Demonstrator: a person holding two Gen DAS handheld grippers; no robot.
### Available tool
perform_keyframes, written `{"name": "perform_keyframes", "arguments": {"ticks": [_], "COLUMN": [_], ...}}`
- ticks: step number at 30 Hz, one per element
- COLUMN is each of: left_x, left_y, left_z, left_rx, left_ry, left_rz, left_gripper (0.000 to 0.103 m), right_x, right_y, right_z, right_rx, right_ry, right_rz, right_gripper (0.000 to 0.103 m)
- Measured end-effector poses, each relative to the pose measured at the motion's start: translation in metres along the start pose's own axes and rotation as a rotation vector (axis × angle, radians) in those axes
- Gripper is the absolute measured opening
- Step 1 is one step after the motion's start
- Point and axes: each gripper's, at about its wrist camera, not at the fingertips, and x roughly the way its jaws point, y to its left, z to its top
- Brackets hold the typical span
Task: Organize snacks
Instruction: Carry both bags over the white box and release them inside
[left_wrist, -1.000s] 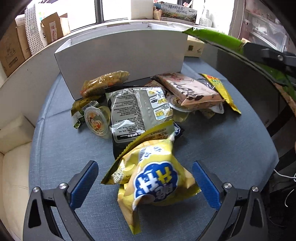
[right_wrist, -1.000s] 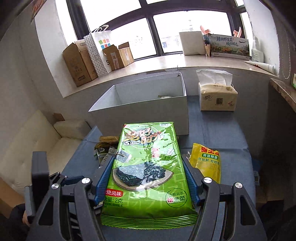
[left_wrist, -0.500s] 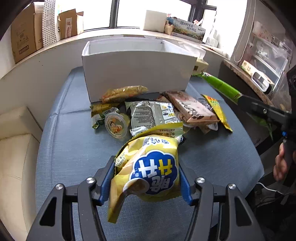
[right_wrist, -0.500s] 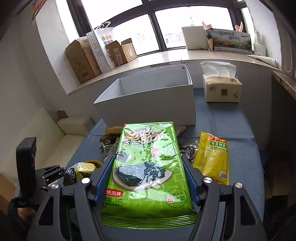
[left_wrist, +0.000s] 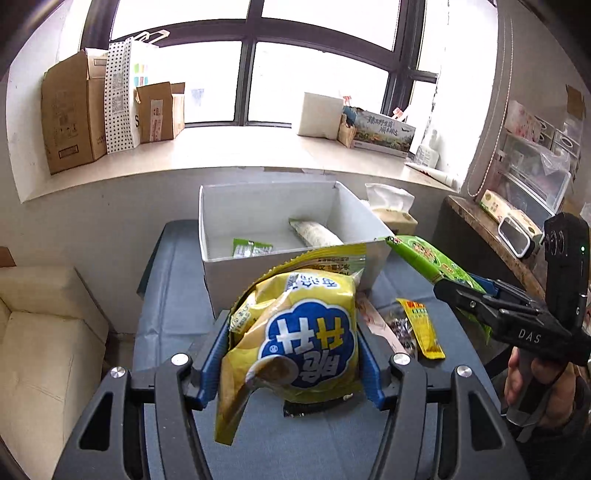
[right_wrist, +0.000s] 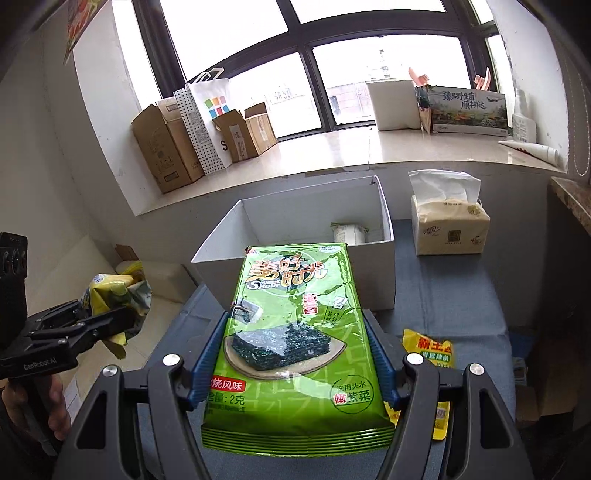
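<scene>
Left gripper clamps the yellow snack bag aloft before the white box, right gripper clamps the green seaweed pack likewise; advise carrying each fully over the rim before letting go, one at a time.

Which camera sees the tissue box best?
The right wrist view: the tissue box stands whole beside the white box, tissue sticking up. In the left wrist view the tissue box peeks from behind that white box, mostly hidden.
</scene>
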Motion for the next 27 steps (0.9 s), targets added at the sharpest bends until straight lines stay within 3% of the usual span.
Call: {"name": "perform_keyframes", "arguments": {"ticks": [5, 14, 22, 24, 27], "left_x": [0.023, 0.084, 0.145, 0.154, 0.162], "left_y": [0.015, 0.025, 0.042, 0.045, 0.05], "left_z": [0.043, 0.118, 0.127, 0.125, 0.122], "left_rx": [-0.034, 0.035, 0.031, 0.022, 0.005], "left_ry": [-0.025, -0.084, -0.044, -0.037, -0.027], "left_rz": [0.008, 0.125, 0.156, 0.146, 0.153], "left_gripper": [0.065, 0.066, 0.067, 0.072, 0.102], "right_x": [0.013, 0.071, 0.128, 0.137, 0.148], "right_y": [-0.003, -0.009, -0.045, -0.052, -0.059], "right_z": [0.033, 0.102, 0.129, 0.131, 0.129], "right_rx": [0.025, -0.005, 0.051, 0.062, 0.077], "right_ry": [-0.022, -0.025, 0.042, 0.054, 0.083], "right_rz": [0.011, -0.035, -0.091, -0.104, -0.11], "right_gripper": [0.074, 0.074, 0.074, 0.075, 0.094]}}
